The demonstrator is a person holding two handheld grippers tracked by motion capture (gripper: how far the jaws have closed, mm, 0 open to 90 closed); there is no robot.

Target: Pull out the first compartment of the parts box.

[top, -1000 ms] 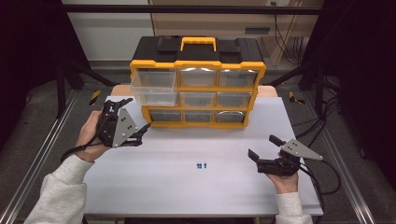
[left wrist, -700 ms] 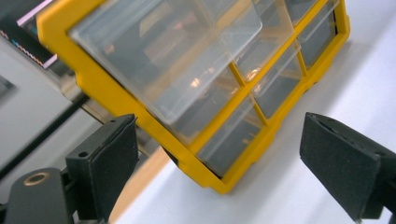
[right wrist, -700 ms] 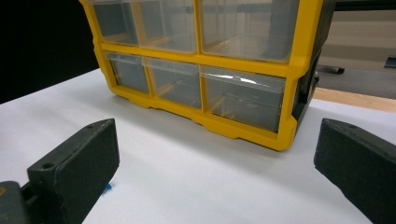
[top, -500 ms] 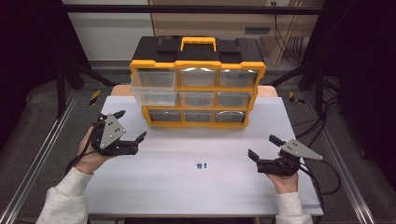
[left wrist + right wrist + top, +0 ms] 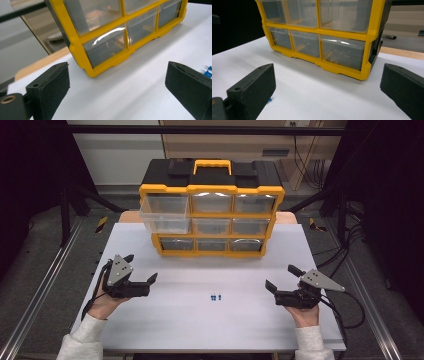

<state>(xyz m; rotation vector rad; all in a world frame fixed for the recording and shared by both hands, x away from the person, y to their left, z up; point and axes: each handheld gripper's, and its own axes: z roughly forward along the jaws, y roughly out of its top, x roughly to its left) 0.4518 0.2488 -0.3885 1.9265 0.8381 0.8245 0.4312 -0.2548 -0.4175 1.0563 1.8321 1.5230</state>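
Small blue pins lie on white surface between both hand-held grippers, left hand-held gripper slightly nearer, both with jaws apart, empty.

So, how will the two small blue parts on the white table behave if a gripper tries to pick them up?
The small blue parts look tiny and thin, so they are probably very light and may skid on the smooth white table. With pin-like ends visible in the left gripper view, they could slip or twist between wide fingers.
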